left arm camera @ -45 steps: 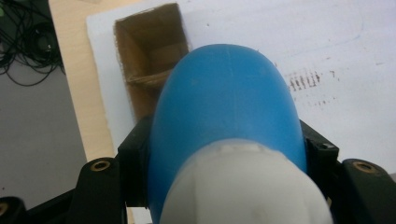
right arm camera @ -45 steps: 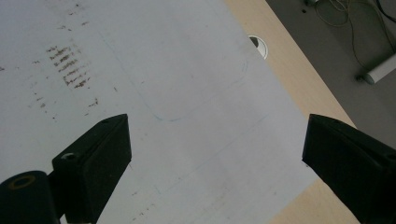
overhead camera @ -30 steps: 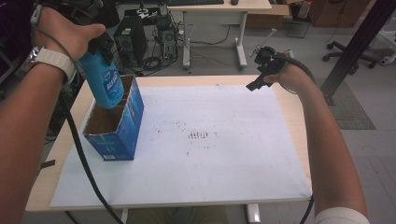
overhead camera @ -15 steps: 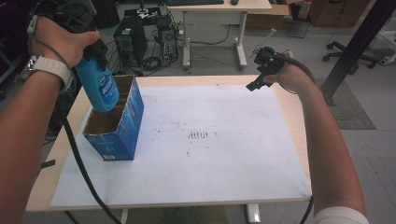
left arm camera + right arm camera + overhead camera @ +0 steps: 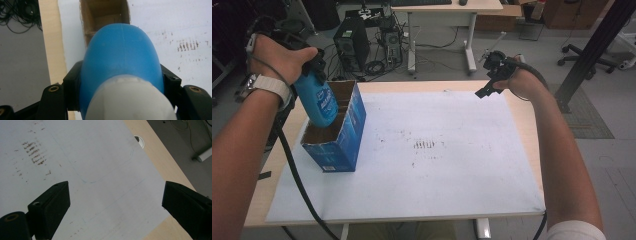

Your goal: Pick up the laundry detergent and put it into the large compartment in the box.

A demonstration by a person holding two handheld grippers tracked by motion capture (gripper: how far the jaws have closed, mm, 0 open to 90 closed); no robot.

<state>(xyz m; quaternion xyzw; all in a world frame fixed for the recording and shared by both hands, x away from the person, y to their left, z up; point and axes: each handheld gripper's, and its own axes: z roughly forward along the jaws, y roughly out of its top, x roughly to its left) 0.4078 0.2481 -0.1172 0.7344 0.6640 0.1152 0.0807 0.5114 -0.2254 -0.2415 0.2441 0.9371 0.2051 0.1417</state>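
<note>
White paper covers the wooden table [image 5: 517, 125], where an open blue cardboard box [image 5: 343, 145] stands at the left. Directly above its opening, the left hand-held gripper [image 5: 314, 75] clamps a blue plastic bottle [image 5: 318, 102], long axis tilted downward. The right hand-held gripper [image 5: 487, 85] hovers wide open, empty, well apart.

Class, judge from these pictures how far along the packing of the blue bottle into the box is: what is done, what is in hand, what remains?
Done: the left gripper is shut on the blue bottle, carried over the open blue box. In hand: its base dips at the box's opening. Left: lowering it fully and releasing. The right gripper hangs open and empty over the white sheet.
</note>
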